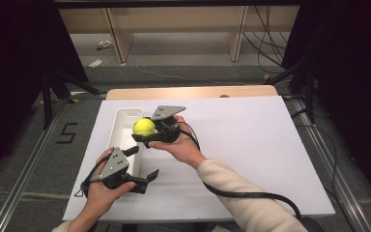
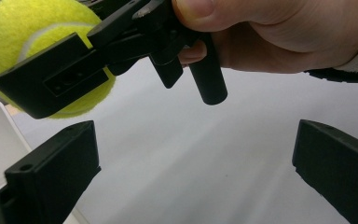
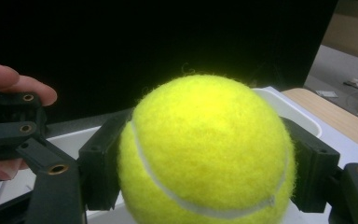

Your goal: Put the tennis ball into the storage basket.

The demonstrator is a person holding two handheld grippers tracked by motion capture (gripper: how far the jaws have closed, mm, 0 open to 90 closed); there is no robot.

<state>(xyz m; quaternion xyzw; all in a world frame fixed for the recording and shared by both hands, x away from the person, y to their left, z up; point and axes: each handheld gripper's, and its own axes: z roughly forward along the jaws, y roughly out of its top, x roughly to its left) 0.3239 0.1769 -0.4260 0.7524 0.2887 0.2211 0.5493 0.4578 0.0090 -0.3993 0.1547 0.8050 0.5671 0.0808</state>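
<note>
A yellow tennis ball (image 1: 144, 126) (image 3: 205, 149) is held off the table, over the right edge of a white tray (image 1: 121, 121). My right gripper (image 1: 143, 128) (image 3: 205, 172) is shut on it, one black jaw on each side. My left gripper (image 1: 142, 163) (image 2: 193, 172) stands open and empty just in front of the ball, by the tray's near end. The left gripper view looks up at the ball (image 2: 9, 28) with one of the right gripper's jaws across it, and at the hand holding that gripper.
The tray (image 3: 289, 105) lies lengthwise on the left part of a white board (image 1: 251, 145) that covers a wooden table (image 1: 193, 92). Wooden shelf legs (image 1: 118, 38) and loose cables stand on the floor beyond. Dark curtains flank both sides.
</note>
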